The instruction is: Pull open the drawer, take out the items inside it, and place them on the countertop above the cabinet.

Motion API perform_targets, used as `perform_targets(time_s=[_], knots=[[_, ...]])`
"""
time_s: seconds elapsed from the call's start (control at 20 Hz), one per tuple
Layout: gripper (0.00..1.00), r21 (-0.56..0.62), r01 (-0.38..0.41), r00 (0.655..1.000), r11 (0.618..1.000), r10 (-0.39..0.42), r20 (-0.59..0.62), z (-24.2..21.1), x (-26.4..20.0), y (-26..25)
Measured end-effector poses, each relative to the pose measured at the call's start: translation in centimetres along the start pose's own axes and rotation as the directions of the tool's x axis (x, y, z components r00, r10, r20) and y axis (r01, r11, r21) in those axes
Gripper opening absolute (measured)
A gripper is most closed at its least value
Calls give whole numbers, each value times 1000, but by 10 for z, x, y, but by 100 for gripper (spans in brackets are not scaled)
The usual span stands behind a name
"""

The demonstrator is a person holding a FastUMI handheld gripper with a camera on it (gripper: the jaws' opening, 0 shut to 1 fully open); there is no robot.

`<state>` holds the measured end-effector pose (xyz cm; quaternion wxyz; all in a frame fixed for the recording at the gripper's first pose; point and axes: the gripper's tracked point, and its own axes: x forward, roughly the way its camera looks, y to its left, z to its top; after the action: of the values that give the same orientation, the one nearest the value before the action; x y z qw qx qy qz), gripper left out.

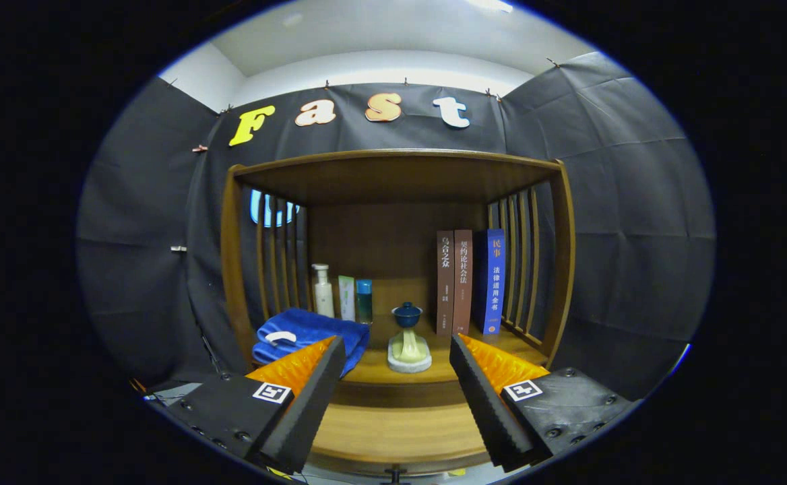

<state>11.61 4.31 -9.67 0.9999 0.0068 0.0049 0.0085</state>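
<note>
Gripper view: gripper held level, fingers spread wide apart, nothing between the pads.

- Drawer: pale wooden panel low between the fingers, under the countertop lip. Looks shut; contents hidden, so their handling cannot be judged yet.
- Small dark knob at the panel's lower middle, partly cut off. Likely the only place to take hold.
- Handling, as a guess: stiff wood, fair weight, probably sliding on runners. Knob small and possibly slick, so pinch squarely from both sides and pull straight.
- Long axis of the drawer front runs side to side, across the fingers. Face points back toward the gripper; travel should be straight out along the fingers' line.
- Countertop already carrying a folded blue towel beyond the left finger, bottles behind it, a blue cup on a pale stand midway, and upright books to the right. Bare wood at the front edge for setting things down.
</note>
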Motion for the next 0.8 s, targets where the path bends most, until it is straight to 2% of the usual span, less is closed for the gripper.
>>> perform_targets(time_s=[0.25, 0.4, 0.6, 0.8], knots=[[99, 56, 2, 1000, 998, -3, 24, -54, -49, 1], [99, 87, 3, 1000, 996, -2, -9, -99, -62, -3], [99, 85, 4, 997, 996, 3, -81, -153, -67, -3], [99, 37, 6, 990, 999, 0, -144, -197, -51, -2]])
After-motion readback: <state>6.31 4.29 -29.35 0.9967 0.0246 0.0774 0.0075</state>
